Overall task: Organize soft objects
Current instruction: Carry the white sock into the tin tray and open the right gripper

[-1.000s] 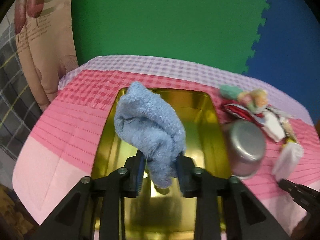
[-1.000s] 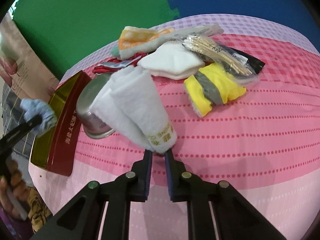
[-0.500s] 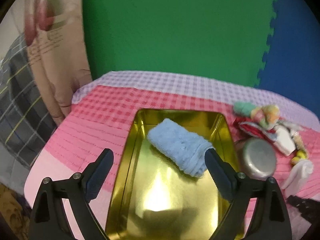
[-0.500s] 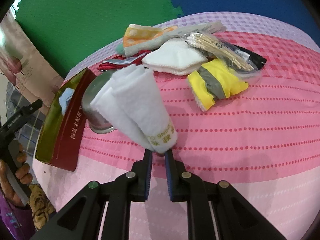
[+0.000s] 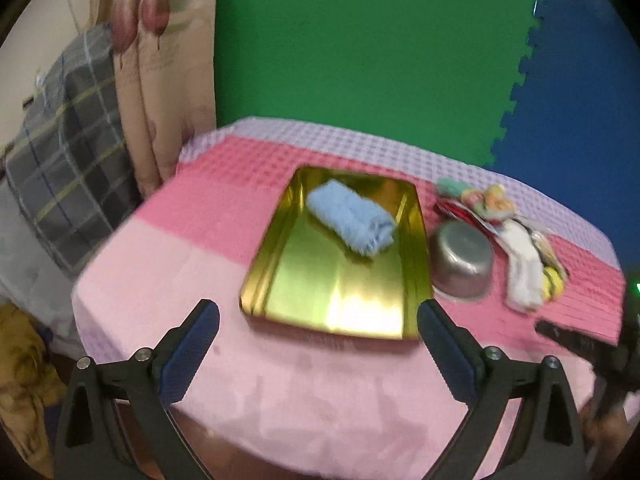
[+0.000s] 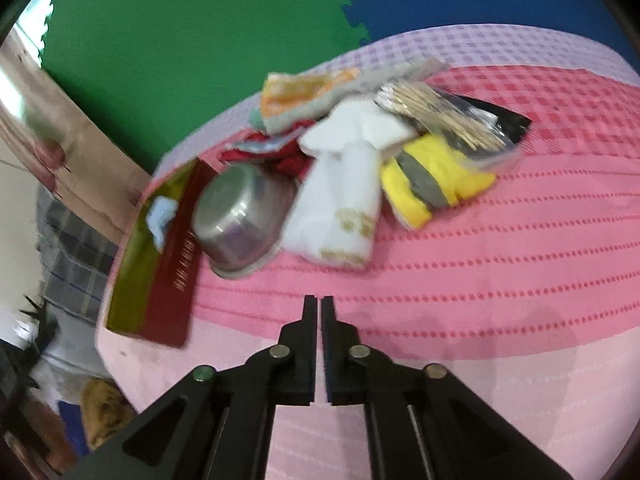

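My left hand-held gripper point(image 5: 318, 322), clamped on the blue towel point(image 5: 351, 219) a second ago, has let go; its jaws are opening wide with nothing between them. The towel lies in the far half of the gold tray point(image 5: 280, 258), its long axis slanting from far-left to near-right. My right hand-held gripper point(image 6: 321, 307) has dropped the white towel point(image 6: 340, 210) beside the steel bowl point(image 6: 240, 218) and is pressed closed, empty. Bare desk point(image 6: 480, 280) surrounds it.
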### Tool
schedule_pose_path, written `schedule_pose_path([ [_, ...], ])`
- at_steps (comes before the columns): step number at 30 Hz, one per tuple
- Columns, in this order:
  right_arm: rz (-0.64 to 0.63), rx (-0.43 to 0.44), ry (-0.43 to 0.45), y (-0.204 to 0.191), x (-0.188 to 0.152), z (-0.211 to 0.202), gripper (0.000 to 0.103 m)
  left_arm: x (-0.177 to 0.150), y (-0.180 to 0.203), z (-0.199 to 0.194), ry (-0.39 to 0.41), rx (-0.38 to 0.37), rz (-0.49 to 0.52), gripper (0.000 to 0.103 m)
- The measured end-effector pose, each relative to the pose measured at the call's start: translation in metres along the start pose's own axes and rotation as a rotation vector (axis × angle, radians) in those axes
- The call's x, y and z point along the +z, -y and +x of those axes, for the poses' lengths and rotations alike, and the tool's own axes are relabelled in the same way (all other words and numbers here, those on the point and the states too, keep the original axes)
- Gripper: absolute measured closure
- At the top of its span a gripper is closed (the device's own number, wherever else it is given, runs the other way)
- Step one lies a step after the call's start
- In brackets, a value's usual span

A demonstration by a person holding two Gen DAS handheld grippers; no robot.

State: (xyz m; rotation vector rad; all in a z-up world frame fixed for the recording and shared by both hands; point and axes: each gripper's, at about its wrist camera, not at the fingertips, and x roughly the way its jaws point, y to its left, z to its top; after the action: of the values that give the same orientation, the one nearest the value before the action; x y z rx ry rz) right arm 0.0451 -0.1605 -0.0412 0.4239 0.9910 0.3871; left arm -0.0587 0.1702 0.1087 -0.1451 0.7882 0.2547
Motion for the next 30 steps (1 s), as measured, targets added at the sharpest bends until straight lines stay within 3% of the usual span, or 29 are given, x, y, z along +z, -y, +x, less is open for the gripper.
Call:
schedule_pose_path([
  [3, 0.005, -0.029, 0.009, -0.005, 0.014, 0.004, 0.098, -0.022, -0.005, -0.012, -0.027, -0.038, -0.047, 0.005],
  [6, 0.076, -0.010, -0.027, 0.001, 0.026, 0.020, 0.082, -0.043, -0.001, -0.016, -0.051, -0.052, -0.051, 0.005],
  [8, 0.129, 0.007, -0.040, 0.006, 0.031, 0.029, 0.078, -0.051, 0.005, -0.015, -0.059, -0.061, -0.025, 0.005],
  [13, 0.223, 0.029, -0.039, 0.014, 0.041, 0.046, 0.078, -0.057, 0.014, -0.006, -0.063, -0.052, 0.020, 0.005],
  [17, 0.241, 0.007, -0.012, 0.007, 0.042, 0.030, 0.077, -0.060, 0.015, -0.001, -0.081, -0.061, 0.034, 0.005],
  [19, 0.218, -0.034, -0.010, 0.006, 0.039, 0.021, 0.069, -0.060, 0.013, -0.001, -0.081, -0.071, 0.028, 0.005],
  [25, 0.263, -0.093, -0.014, 0.028, 0.036, 0.011, 0.059, -0.061, 0.010, 0.003, -0.090, -0.090, 0.011, 0.005],
  [30, 0.321, -0.068, -0.020, 0.044, 0.044, 0.013, 0.053, -0.063, 0.010, 0.007, -0.105, -0.103, 0.015, 0.005],
])
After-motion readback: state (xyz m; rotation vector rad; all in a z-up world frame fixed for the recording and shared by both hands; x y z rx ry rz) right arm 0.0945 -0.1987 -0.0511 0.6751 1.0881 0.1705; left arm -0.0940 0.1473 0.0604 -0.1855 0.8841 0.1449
